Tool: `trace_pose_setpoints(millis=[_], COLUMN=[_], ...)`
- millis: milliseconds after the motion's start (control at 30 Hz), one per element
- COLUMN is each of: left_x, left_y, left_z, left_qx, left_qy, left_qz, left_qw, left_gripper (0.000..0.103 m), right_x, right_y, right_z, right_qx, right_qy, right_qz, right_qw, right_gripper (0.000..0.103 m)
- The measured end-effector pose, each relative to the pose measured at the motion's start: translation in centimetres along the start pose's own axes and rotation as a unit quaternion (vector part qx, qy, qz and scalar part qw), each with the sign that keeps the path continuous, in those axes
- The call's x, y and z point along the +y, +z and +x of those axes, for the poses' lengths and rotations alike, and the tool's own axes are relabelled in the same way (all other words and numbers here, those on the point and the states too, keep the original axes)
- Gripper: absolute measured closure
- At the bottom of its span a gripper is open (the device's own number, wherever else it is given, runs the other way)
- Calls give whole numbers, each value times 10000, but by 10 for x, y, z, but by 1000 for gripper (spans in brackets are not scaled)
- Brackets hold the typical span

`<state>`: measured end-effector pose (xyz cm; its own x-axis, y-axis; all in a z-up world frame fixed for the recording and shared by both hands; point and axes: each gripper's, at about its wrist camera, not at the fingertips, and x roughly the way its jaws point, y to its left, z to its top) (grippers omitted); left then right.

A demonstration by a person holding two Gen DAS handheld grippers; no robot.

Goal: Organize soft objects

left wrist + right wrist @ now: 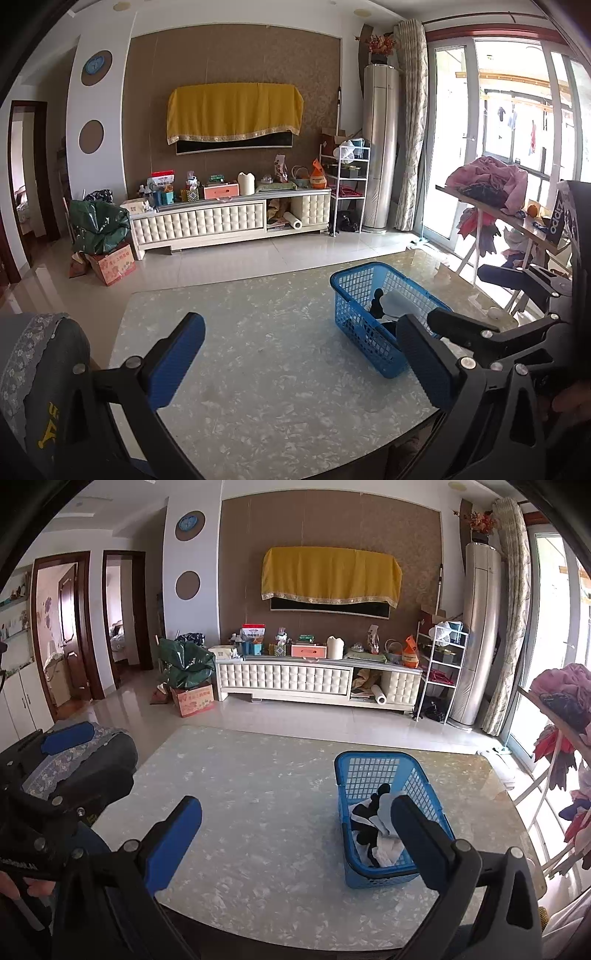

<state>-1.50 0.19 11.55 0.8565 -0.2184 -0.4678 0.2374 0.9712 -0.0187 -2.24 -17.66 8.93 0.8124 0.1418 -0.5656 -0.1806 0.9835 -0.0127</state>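
Both grippers wide open above the table, soft items in the basket.

Left wrist view: the left gripper (299,363) hovers over the pale marbled tabletop (258,369) with its blue-padded fingers (173,360) spread far apart and nothing between them. The blue plastic mesh basket (354,291) stands on the table's right half, behind the right-hand finger, holding black and white soft cloth items (386,310). Right wrist view: the right gripper (295,845) is likewise spread wide and empty above the table. The basket sits just behind its right-hand finger, with the bundled cloths inside. The left gripper shows at the left edge beside a dark cushioned chair back (107,753).
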Motion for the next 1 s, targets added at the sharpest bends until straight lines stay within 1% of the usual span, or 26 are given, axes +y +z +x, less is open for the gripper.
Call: trace_pose_setpoints(millis=[233,367,600,733,1000], left_x=[1,-2,-3,-1,-3], left_y=[-2,-4,-5,-5,-6], left_z=[-5,-3,-6,-8,-6], left_qx=[26,98,70,26,54], left_qy=[28,61,46,201,176], left_qz=[-27,56,63,16,72], left_qw=[10000,9999,9999,9998,9998], left_gripper=[0,0,0,0,0], right_x=[0,4,5,5,4], right_y=[-2,-3,-5,-6,-8], right_z=[-1,-2,-4,-4,-7], right_qx=[-23,-21,30,82,149], right_qy=[51,47,50,67,100], right_qz=[28,4,41,66,87], right_qw=[10000,10000,10000,9999,9998], right_gripper=[0,0,0,0,0])
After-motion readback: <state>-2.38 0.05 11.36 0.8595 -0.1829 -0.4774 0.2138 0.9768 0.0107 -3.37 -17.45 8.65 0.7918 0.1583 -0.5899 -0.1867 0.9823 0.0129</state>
